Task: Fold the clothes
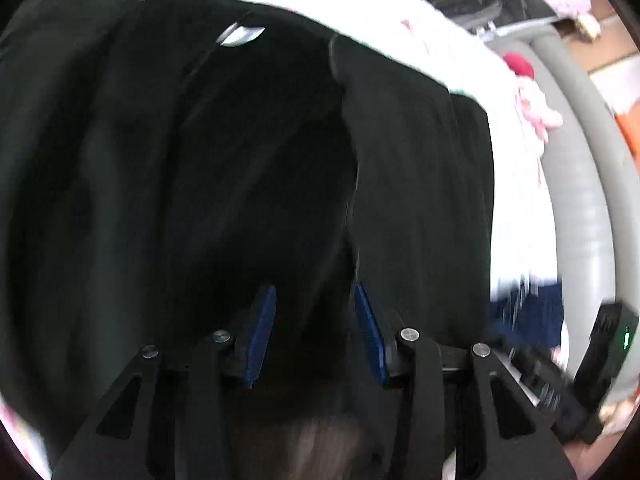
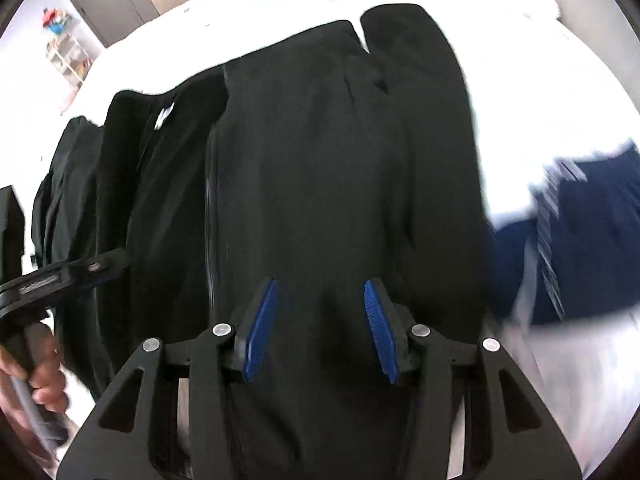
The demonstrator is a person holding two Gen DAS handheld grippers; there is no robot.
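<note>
A black jacket (image 2: 320, 160) lies spread on a white bed cover (image 2: 540, 100), a white label (image 1: 240, 35) showing at its collar. The left gripper (image 1: 315, 332) and right gripper (image 2: 320, 328) both hover above the dark cloth, their 2 blue pads apart with nothing pinched between them. A navy garment (image 2: 580, 240) lies just beside the jacket

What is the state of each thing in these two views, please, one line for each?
Black jacket: spread on the bed, partly folded, zipper closed as far as visible.
Left gripper: open, nothing between its pads.
Right gripper: open, above the jacket, holding nothing.
Navy garment: lying beside the jacket, blurred.
White bed cover: spread under the clothes.
</note>
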